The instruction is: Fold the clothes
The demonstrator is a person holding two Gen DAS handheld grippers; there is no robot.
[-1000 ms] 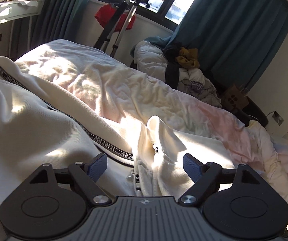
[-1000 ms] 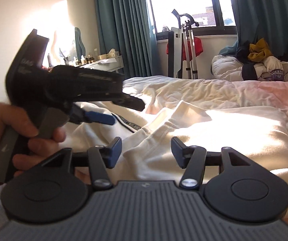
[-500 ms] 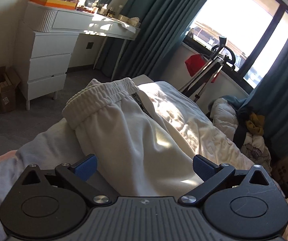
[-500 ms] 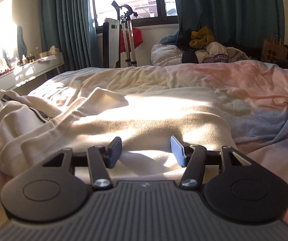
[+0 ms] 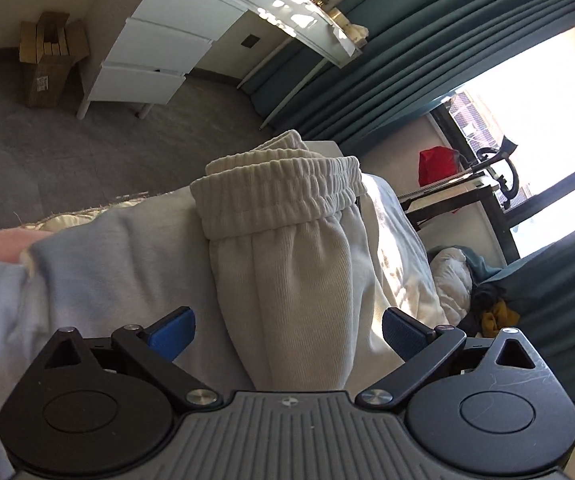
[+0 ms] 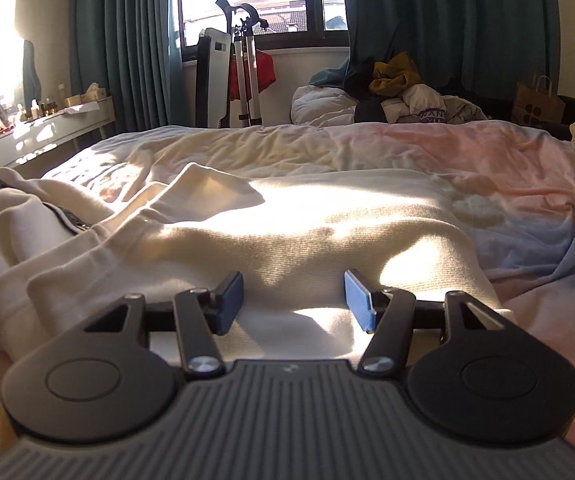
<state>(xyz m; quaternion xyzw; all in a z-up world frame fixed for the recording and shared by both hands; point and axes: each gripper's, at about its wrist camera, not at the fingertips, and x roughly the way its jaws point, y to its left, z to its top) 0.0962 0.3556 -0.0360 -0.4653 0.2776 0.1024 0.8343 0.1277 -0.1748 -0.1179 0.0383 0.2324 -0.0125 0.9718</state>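
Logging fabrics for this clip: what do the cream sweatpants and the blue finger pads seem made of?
Cream sweatpants: likely matte cotton knit, with fine vertical ribs and a gathered elastic waistband. Blue pads on the left fingers: apparently rubbery with a dull, finely textured face; the exact material is unclear.

Left tool [image 5: 289,334] (agape) straddles sweatpants [image 5: 287,264].

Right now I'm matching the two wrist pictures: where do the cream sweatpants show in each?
Left wrist view: the cream sweatpants fill the centre, elastic waistband uppermost, running down between the open fingers.
Right wrist view: they spread over the left and centre of the bed, just ahead of the open fingers.
Shared landmark: the red cloth by the window.
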